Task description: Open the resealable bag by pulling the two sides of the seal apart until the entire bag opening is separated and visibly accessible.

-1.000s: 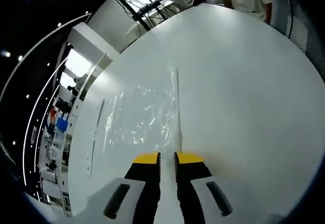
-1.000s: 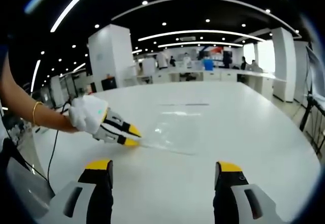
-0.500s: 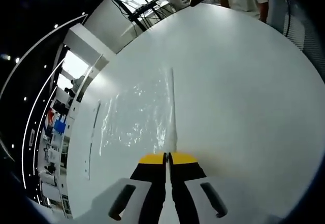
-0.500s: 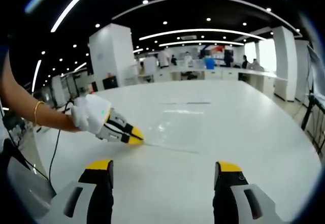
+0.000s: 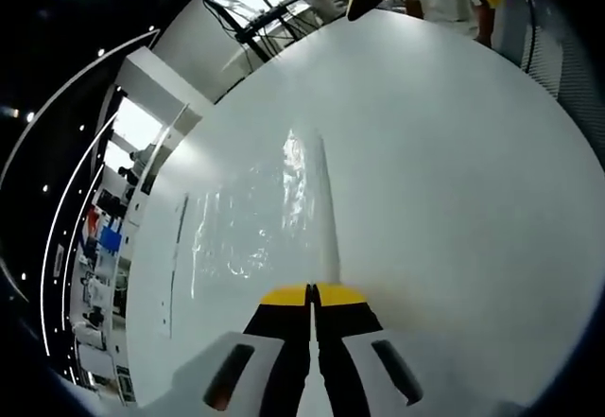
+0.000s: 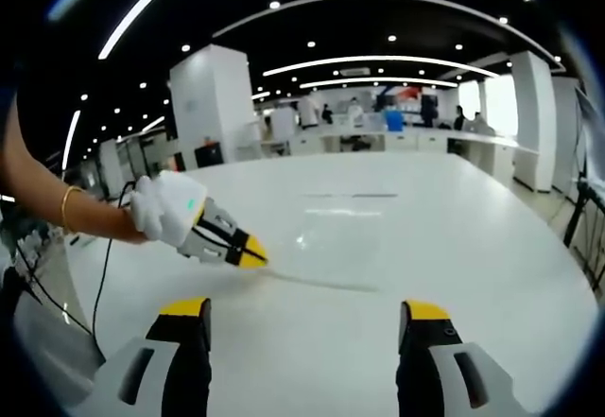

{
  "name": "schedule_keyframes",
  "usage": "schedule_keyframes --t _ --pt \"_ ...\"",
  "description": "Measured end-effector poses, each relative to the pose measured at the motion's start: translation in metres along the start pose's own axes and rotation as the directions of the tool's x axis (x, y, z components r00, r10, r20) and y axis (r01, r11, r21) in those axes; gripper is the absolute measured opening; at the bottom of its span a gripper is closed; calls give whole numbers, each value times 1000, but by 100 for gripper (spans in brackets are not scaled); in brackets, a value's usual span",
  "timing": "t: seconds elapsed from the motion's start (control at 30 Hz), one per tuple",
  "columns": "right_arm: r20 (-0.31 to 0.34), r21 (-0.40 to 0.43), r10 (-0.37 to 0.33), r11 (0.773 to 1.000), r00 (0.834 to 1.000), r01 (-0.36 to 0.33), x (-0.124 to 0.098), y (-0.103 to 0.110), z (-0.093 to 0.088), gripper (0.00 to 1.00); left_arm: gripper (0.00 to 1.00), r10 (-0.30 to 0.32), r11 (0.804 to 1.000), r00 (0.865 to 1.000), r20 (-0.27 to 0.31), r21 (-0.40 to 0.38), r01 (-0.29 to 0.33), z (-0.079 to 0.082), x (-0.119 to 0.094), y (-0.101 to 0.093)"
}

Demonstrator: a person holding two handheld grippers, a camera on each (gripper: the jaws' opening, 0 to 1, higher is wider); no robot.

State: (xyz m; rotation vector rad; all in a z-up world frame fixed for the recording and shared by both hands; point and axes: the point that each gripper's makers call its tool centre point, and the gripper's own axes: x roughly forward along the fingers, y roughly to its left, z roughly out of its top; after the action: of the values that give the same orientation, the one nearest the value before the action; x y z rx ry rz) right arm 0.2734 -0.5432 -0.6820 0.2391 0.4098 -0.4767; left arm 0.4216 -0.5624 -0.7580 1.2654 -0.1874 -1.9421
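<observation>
Resealable bag lies flat on the white desk, clear film, hard to read apart from glare. In the left gripper view it sits at 12 o'clock from my jaws, with the seal edge running straight away from the tips. In the right gripper view the bag is mid-desk, at about 11 o'clock from my right jaws.

My left hand-held gripper has its yellow tips pressed together on the near end of the seal edge, pinching one side of the bag. I judge that this grip anchors the one lip, so the other can be pulled off it. From the right gripper view, the left hand-held gripper comes in from 9 o'clock, low to the desk.

My right hand-held gripper is spread wide, holding nothing and well short of the bag. I judge it is open ready to take the opposite lip. Seal not yet parted, as far as I can tell.
</observation>
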Motion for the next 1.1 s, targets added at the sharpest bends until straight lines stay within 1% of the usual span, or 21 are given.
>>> schedule_keyframes --t 0.07,0.2,0.27,0.43,0.53,0.7,0.8,1.0,1.1 --pt "5 -5 7 1000 1000 -7 0 4 2 80 0 -12 1000 1000 3 -22 12 1 -3 -2" --pt "9 -10 14 1000 1000 -14 0 6 5 80 0 -30 1000 999 11 -5 30 5 -9 -6" --pt "15 -11 15 1000 1000 -15 -1 8 8 80 0 -37 999 999 13 -19 37 7 -13 -8" --pt "30 -26 30 999 999 -29 -1 14 15 80 0 -43 999 999 23 -18 43 12 -21 -11" --pt "36 -32 40 999 999 -39 0 17 19 80 0 -51 997 998 20 -54 52 14 -28 -12" --pt "44 -46 61 997 997 -59 1 24 24 79 0 -50 998 998 30 -41 51 20 -38 -15" --pt "47 -57 73 996 996 -70 2 28 27 79 0 -53 996 998 30 -72 56 23 -45 -17" --pt "49 -78 95 993 994 -91 0 35 31 79 0 -67 995 997 29 -67 69 27 -57 -25" --pt "49 -91 109 990 993 -104 -2 39 32 78 0 -71 996 997 44 -59 73 34 -67 -29"
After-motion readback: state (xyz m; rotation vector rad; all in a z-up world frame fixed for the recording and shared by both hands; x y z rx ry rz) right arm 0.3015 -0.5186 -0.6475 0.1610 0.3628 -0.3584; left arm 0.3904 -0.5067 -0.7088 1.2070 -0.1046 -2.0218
